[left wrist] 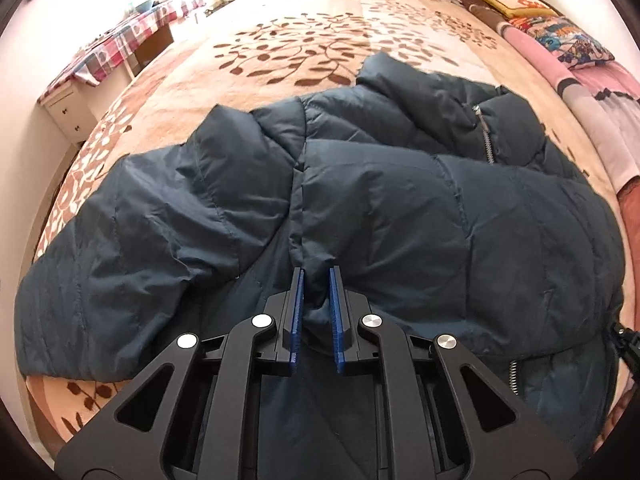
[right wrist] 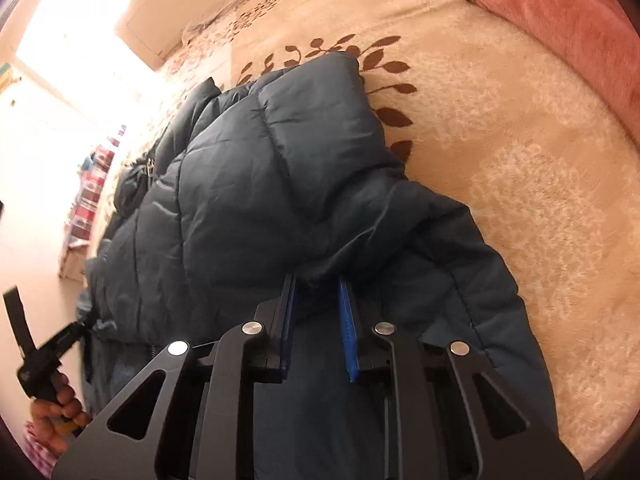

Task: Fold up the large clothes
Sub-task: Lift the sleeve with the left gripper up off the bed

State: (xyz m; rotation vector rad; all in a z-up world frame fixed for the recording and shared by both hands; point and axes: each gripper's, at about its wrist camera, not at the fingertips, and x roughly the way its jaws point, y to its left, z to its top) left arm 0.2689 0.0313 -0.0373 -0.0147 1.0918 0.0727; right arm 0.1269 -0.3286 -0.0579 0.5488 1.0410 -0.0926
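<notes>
Between the blue pads of the left gripper (left wrist: 317, 276) a ridge of the dark puffer jacket (left wrist: 360, 200) is pinched, jaws nearly closed; the right gripper (right wrist: 318, 280) grips its edge likewise. The jacket lies on the leaf-patterned bedspread (left wrist: 280, 40), seemingly mid-fold: next, carry both holds across evenly

jacket (left wrist: 360, 200): quilted dark teal cloth, smooth, faint sheen | zipper (left wrist: 486, 142): bright metal teeth | bed cover (right wrist: 500, 152): fuzzy beige plush, brown leaf print | left gripper (left wrist: 318, 276): matt black plastic, shiny metal pins, ribbed blue fingers (left wrist: 335, 316)
</notes>
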